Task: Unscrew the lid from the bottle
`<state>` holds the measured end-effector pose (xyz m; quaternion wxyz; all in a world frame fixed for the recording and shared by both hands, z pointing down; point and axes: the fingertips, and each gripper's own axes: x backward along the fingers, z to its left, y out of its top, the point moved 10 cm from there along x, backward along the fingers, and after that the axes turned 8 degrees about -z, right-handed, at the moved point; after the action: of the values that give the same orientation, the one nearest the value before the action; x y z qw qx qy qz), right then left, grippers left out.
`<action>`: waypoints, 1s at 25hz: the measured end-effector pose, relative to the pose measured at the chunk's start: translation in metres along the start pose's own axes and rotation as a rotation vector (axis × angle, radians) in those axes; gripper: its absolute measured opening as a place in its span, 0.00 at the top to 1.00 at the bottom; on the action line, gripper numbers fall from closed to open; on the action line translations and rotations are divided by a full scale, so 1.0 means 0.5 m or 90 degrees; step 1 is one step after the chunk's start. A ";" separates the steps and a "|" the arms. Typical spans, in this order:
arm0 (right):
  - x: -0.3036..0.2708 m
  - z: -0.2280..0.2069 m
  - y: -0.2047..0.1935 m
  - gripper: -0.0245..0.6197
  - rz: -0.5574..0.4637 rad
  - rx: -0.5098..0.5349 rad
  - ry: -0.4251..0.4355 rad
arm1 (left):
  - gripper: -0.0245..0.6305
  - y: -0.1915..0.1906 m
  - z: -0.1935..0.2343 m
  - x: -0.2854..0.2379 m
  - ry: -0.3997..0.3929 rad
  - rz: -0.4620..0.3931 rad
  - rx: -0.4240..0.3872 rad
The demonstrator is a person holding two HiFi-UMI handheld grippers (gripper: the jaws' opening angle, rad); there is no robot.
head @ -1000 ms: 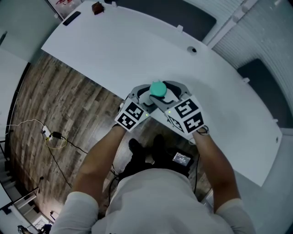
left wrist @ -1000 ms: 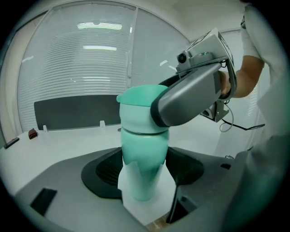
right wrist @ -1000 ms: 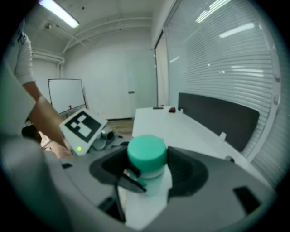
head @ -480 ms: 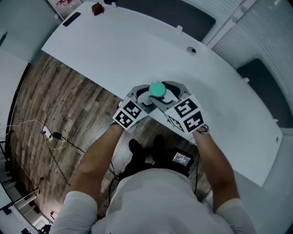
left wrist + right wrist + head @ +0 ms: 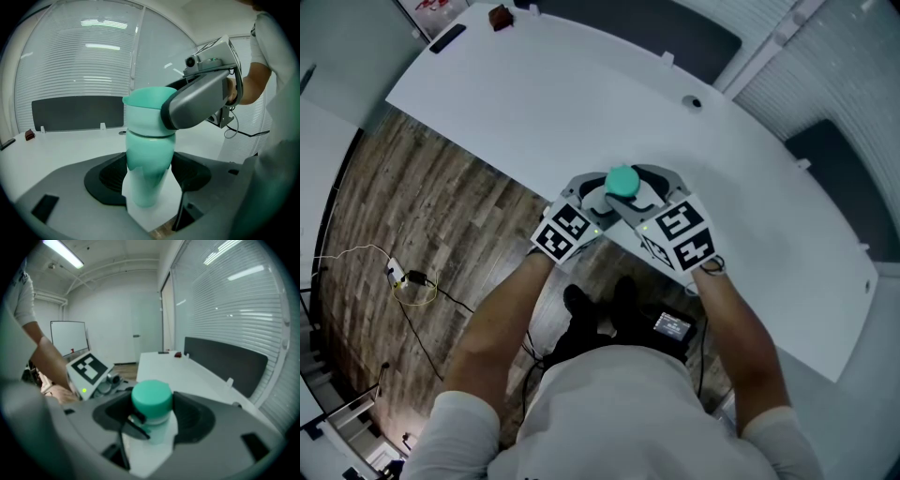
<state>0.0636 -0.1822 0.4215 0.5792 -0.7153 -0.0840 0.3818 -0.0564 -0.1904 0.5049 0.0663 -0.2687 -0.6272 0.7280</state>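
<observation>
A teal bottle (image 5: 149, 159) with a teal screw lid (image 5: 623, 180) stands upright at the near edge of the white table (image 5: 534, 103). My left gripper (image 5: 598, 195) is shut on the bottle's body, which fills the gap between its jaws in the left gripper view (image 5: 149, 180). My right gripper (image 5: 639, 192) comes in from the right and is shut on the lid (image 5: 151, 398). In the left gripper view the right gripper (image 5: 201, 96) has its grey jaw wrapped round the lid (image 5: 145, 105). The bottle's base is hidden in the head view.
At the table's far left end lie a black flat object (image 5: 447, 37) and a small red-brown block (image 5: 499, 16). A round grommet (image 5: 695, 102) sits at the table's far edge. Wood floor with a cable and plug (image 5: 408, 278) lies to the left, below the table edge.
The left gripper's marker cube has shifted slightly to the left. Both grippers keep the same hold, and the bottle stays in place.
</observation>
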 end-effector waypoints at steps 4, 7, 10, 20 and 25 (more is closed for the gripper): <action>0.005 -0.003 0.007 0.51 -0.016 -0.018 -0.003 | 0.49 0.000 0.000 -0.002 0.002 0.001 0.006; 0.009 -0.004 0.012 0.51 -0.024 -0.020 -0.005 | 0.49 -0.001 -0.001 -0.003 0.003 0.006 0.009; 0.012 -0.001 0.016 0.51 -0.026 -0.019 -0.004 | 0.49 0.003 -0.003 -0.002 0.007 0.011 0.010; 0.027 -0.002 0.028 0.51 -0.051 -0.012 -0.019 | 0.48 0.043 -0.007 0.016 0.006 -0.028 0.015; 0.033 0.000 0.032 0.51 -0.061 -0.016 -0.027 | 0.48 0.047 -0.014 0.028 0.012 -0.034 0.017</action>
<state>0.0695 -0.1779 0.3999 0.5856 -0.7098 -0.1352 0.3674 -0.0591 -0.1829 0.4779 0.0951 -0.2575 -0.6237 0.7318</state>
